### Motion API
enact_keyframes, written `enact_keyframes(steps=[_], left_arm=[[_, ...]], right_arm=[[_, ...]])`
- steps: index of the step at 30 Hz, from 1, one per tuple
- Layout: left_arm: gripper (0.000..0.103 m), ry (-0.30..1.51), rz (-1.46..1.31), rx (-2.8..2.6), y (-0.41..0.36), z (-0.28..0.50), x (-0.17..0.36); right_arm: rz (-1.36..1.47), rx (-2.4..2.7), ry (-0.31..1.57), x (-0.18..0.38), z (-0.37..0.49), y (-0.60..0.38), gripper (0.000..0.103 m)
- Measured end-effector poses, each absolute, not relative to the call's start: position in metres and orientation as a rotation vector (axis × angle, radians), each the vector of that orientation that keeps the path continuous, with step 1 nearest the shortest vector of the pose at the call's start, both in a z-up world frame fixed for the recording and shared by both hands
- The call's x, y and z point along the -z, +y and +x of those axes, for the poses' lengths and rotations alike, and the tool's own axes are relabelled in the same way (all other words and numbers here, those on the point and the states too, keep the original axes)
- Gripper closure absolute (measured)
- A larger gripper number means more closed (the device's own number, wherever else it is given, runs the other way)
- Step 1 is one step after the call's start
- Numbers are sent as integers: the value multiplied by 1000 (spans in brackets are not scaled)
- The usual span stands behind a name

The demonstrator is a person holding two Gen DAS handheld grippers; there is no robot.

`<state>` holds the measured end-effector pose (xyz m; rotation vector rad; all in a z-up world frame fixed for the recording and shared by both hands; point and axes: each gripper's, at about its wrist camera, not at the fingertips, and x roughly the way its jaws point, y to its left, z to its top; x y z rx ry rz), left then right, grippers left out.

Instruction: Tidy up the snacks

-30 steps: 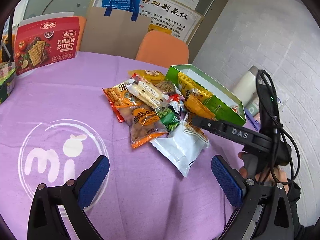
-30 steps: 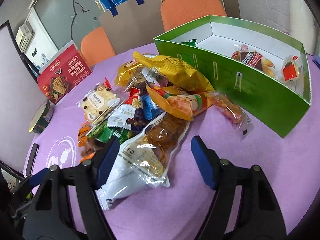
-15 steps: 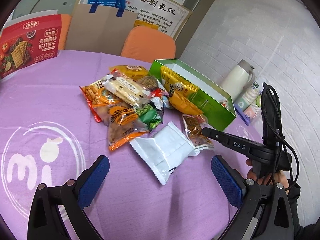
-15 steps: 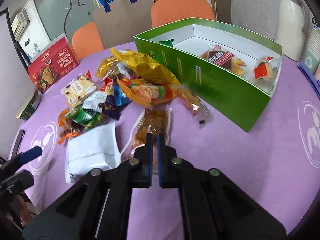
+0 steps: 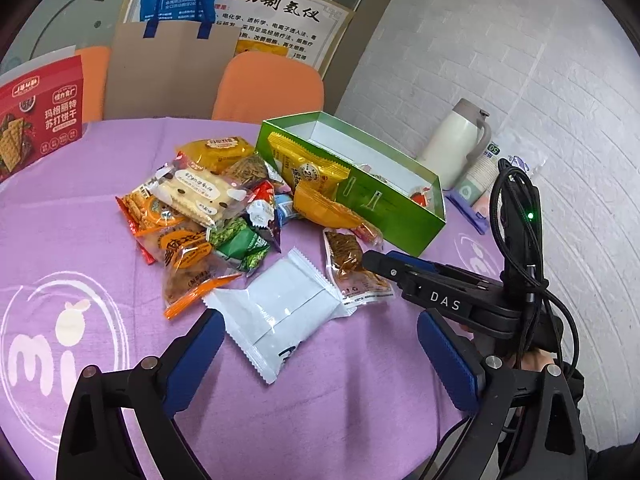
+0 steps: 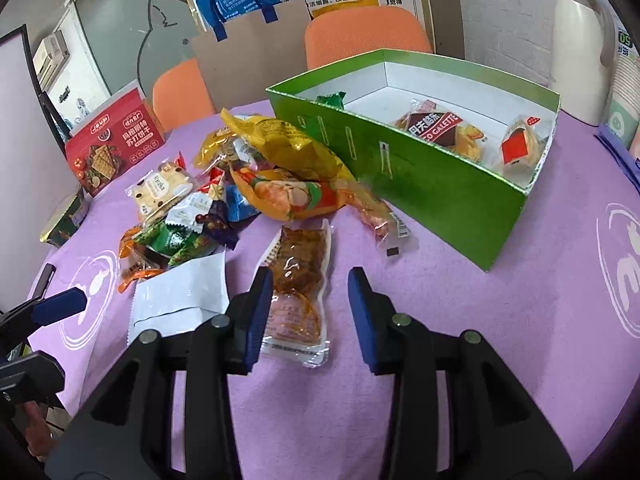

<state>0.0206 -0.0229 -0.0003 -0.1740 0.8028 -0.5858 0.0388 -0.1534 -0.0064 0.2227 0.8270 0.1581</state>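
Observation:
A heap of snack packets [image 5: 208, 216] [image 6: 256, 184] lies on the purple tablecloth beside an open green box [image 5: 384, 200] [image 6: 400, 172]. The box holds a galette packet [image 6: 436, 128], a small red-and-white packet [image 6: 520, 148] and a green packet [image 6: 332, 100]. My right gripper [image 6: 310, 312] [image 5: 372, 260] is open, low over the cloth, with a clear brown snack packet [image 6: 298, 280] [image 5: 352, 268] lying between its fingers. A white packet [image 5: 280, 308] [image 6: 180, 296] lies just in front of my open left gripper [image 5: 320, 360], which holds nothing.
A red cracker box [image 5: 36, 120] [image 6: 116, 144] stands at the far left, with a dark tin [image 6: 64, 220] near the table's edge. A white thermos [image 5: 456, 148] and paper cups [image 5: 484, 176] stand behind the green box. Orange chairs [image 5: 272, 88] and a paper bag [image 5: 160, 68] line the far side.
My right gripper was open over the pile, then shut half a second ago, and now stands open around the brown packet, which lies apart from the white one. The left view has swung right.

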Motion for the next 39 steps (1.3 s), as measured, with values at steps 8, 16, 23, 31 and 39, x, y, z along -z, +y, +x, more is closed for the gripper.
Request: enact_keyframes(steps=[8, 16, 23, 31, 39], left_arm=[[13, 847, -152, 637, -81, 65, 7], [28, 939, -81, 620, -126, 101, 33], [62, 962, -52, 595, -118, 107, 48], [62, 967, -93, 587, -88, 102, 47], [62, 960, -115, 598, -77, 98, 41]], right_arm=[[283, -69, 816, 9, 28, -199, 64], [321, -54, 814, 15, 24, -219, 65], [301, -94, 827, 18, 39, -210, 65], [204, -103, 846, 11, 70, -186, 65], [187, -125, 938, 24, 92, -180, 76]])
